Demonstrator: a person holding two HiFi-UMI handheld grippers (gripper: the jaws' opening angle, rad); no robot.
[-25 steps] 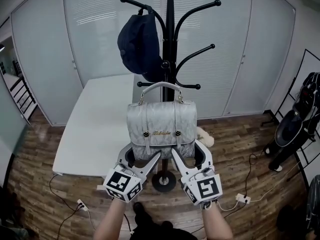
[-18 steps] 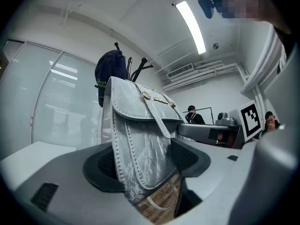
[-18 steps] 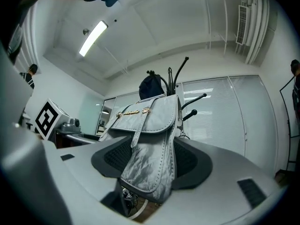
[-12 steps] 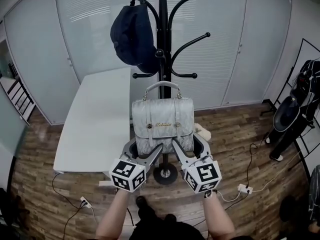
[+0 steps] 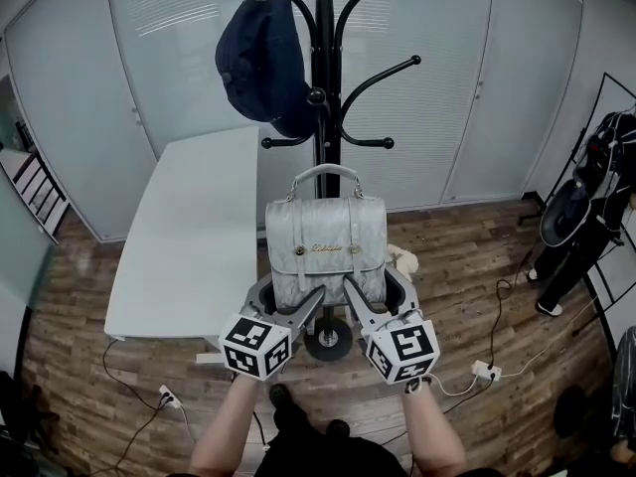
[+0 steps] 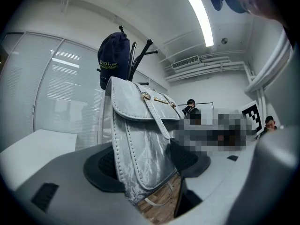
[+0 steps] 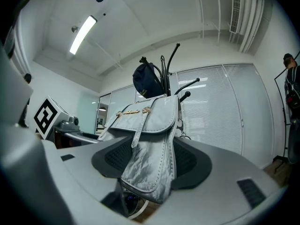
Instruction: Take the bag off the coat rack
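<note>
A pale silver-grey bag [image 5: 326, 241] with a flap, gold studs and a short handle is held upright in front of the black coat rack [image 5: 323, 68]. Its handle sits just below the rack's lowest hooks [image 5: 370, 143] and appears free of them. My left gripper [image 5: 286, 301] is shut on the bag's lower left corner, and my right gripper [image 5: 378, 301] is shut on its lower right corner. In the left gripper view the bag [image 6: 140, 125] fills the gap between the dark pads of the left gripper [image 6: 147, 168]. The right gripper [image 7: 154, 165] likewise pinches the bag [image 7: 152, 125].
A dark blue cap [image 5: 260, 63] hangs on an upper left hook. The rack's round base [image 5: 328, 341] stands on the wooden floor below the bag. A white table [image 5: 179, 237] is at the left. Cables and a power strip [image 5: 482, 371] lie on the floor; black gear [image 5: 576, 227] stands at the right.
Both grippers have come down with the bag; its handle, level with the lowest hooks a second ago, now sits below them.
</note>
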